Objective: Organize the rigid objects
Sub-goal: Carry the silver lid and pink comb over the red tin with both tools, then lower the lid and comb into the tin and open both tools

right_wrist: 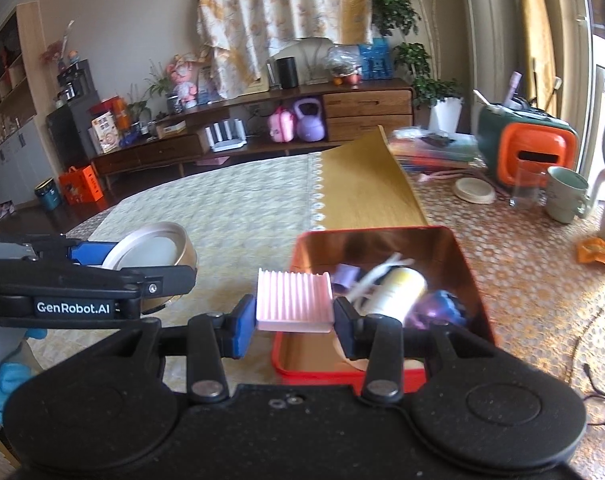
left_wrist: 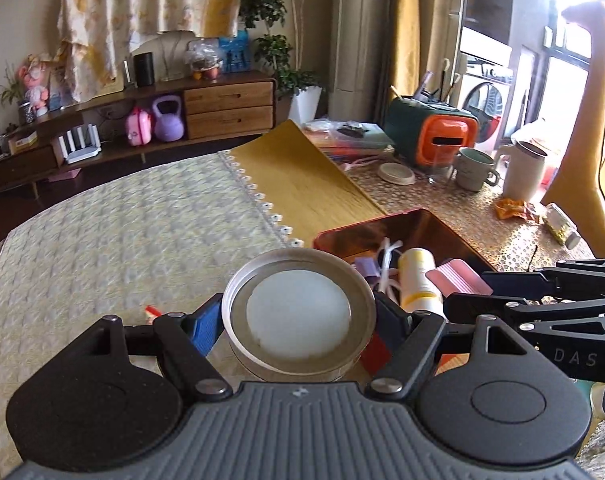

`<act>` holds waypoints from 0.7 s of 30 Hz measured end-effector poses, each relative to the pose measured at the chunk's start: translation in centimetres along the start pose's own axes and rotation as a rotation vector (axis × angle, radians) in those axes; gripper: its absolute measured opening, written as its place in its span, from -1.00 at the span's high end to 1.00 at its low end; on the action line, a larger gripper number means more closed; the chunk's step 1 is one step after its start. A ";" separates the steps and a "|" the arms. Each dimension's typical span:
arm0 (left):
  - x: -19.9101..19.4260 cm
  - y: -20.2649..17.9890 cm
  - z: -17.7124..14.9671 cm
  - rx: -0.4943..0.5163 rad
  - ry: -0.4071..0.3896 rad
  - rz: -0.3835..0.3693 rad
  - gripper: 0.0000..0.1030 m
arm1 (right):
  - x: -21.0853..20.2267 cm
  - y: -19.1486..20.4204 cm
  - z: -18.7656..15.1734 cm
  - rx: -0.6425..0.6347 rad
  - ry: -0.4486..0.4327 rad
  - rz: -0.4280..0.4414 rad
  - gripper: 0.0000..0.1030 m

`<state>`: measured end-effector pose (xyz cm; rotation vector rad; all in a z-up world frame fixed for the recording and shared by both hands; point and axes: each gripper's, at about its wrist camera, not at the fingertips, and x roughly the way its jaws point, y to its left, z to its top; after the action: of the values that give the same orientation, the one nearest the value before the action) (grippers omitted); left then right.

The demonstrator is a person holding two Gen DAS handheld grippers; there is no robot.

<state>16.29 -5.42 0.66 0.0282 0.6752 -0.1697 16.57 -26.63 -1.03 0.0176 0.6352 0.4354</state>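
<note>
My left gripper (left_wrist: 298,324) is shut on a round metal tin lid (left_wrist: 298,312) with a white disc inside, held above the tablecloth left of the red tin box (left_wrist: 434,228). The lid also shows in the right wrist view (right_wrist: 154,248). My right gripper (right_wrist: 294,316) is shut on a pink ribbed piece (right_wrist: 293,298), held over the near left edge of the red tin box (right_wrist: 470,280). The box holds a white and yellow bottle (right_wrist: 398,290), purple items (right_wrist: 434,308) and white cord. The pink piece also shows in the left wrist view (left_wrist: 458,278).
A yellow mat (right_wrist: 366,188) lies behind the box. At the back right stand an orange and green container (right_wrist: 530,148), a glass, a green mug (right_wrist: 566,194), a white jug (left_wrist: 524,174) and a round coaster (right_wrist: 474,192). An orange wrapper (right_wrist: 598,250) lies right.
</note>
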 end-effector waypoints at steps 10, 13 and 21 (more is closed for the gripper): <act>3.0 -4.1 1.5 0.048 0.013 -0.032 -0.50 | -0.7 -4.2 -1.1 0.014 0.012 -0.053 0.20; 4.6 -5.1 2.2 0.060 0.024 -0.036 -0.50 | -0.4 -5.3 -1.4 0.009 0.020 -0.077 0.20; 9.4 -7.1 4.1 0.093 0.057 -0.039 -0.50 | 1.6 -7.4 -1.8 0.024 0.052 -0.101 0.20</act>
<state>24.91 -14.10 -1.80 0.1093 0.7242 -0.2389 19.56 -32.96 -4.49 -0.0031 0.6898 0.3313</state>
